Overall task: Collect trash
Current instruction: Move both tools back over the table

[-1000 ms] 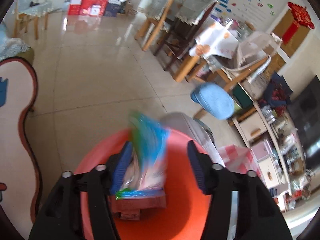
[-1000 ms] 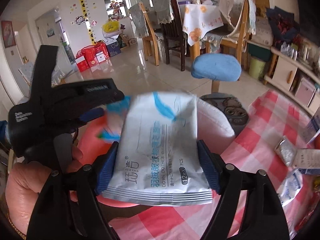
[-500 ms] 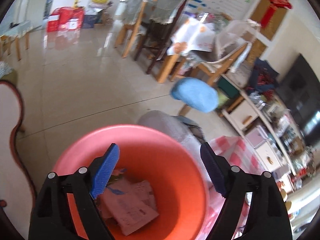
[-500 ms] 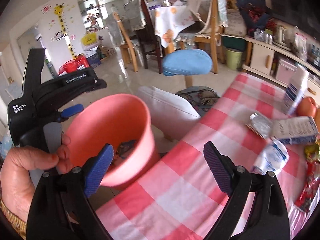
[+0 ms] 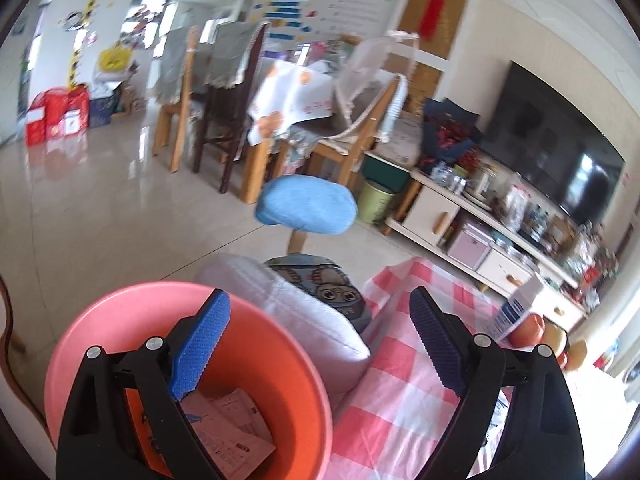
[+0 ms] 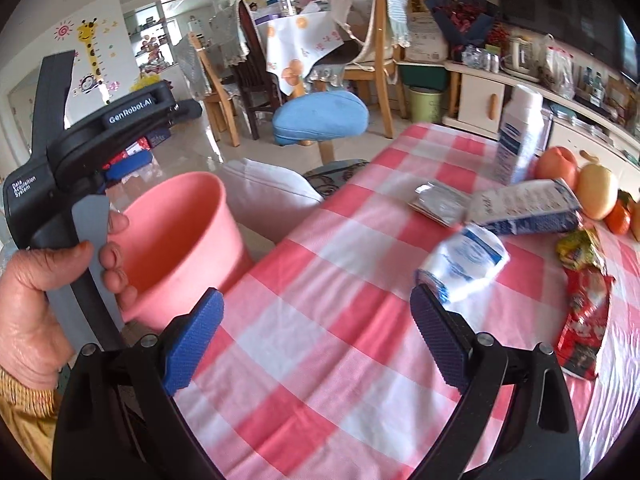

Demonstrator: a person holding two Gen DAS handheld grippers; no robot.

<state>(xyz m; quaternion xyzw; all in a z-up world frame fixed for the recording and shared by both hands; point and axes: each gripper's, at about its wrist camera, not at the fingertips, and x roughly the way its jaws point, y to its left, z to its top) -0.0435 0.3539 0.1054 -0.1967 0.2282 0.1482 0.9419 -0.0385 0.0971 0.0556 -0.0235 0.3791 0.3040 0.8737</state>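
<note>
A pink bin (image 5: 120,320) stands beside the checked table (image 5: 400,380), with paper packets (image 5: 232,428) lying in it. My left gripper (image 5: 316,340) is open and empty above the bin's rim. My right gripper (image 6: 316,340) is open and empty over the table (image 6: 320,340). The bin also shows in the right wrist view (image 6: 180,240), with the left gripper's body (image 6: 80,152) and a hand in front of it. On the table lie a white-blue crumpled wrapper (image 6: 464,264), a silver packet (image 6: 436,200), a blue-white carton (image 6: 524,208) and a red wrapper (image 6: 584,320).
A white bottle (image 6: 518,136), an apple (image 6: 556,164), a pear (image 6: 596,192) and an orange (image 6: 618,220) stand at the table's far right. A white cushion (image 6: 264,188) and a blue stool (image 6: 320,116) are beyond the table's edge. Chairs and a TV cabinet are further back.
My left gripper let go of its colourful packet into the bin and my right gripper let go of the white wipes pack. Both opened, and both views swung right toward the table.
</note>
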